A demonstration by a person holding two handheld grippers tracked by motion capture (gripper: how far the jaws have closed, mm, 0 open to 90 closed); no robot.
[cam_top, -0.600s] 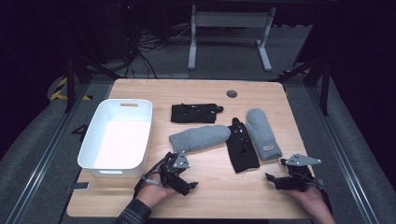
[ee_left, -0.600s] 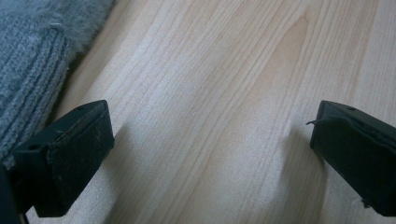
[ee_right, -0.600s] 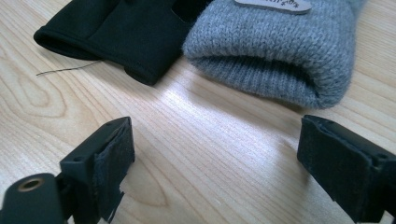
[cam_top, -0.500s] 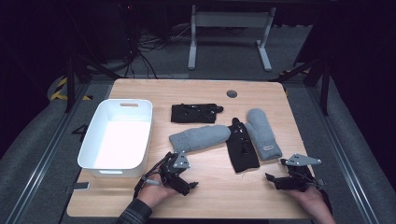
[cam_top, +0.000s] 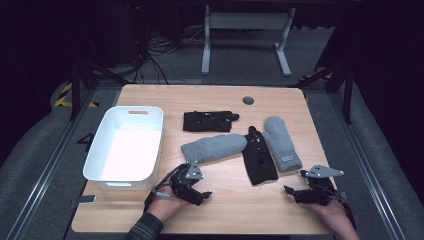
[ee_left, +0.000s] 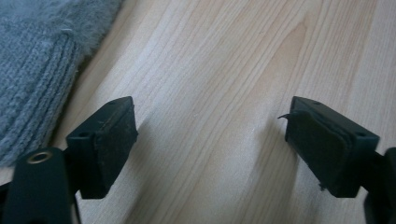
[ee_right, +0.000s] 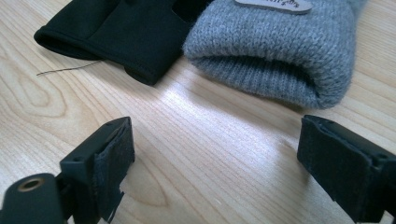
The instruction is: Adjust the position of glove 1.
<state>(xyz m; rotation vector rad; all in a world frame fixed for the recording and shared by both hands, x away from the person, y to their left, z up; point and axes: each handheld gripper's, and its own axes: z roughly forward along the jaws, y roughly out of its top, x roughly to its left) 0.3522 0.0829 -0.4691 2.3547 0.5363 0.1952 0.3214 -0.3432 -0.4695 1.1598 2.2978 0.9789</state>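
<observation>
Both jaw pairs stood spread and empty over bare table [cam_top: 235, 210]. The left gripper [cam_top: 196, 194] sat just beside the left mitten [cam_top: 214, 148]; the right gripper [cam_top: 296, 194] faced the right mitten [ee_right: 280, 51] cuff. The mittens looked light, soft, compressible; grip best taken at the ribbed cuff.

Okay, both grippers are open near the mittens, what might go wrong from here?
1. The right mitten lies against the black glove, so the right gripper may pinch both cuffs together.
2. The left gripper sits beside the left mitten, not around it, and might close on bare table.
3. A loose thread at the glove might snag a jaw.
</observation>
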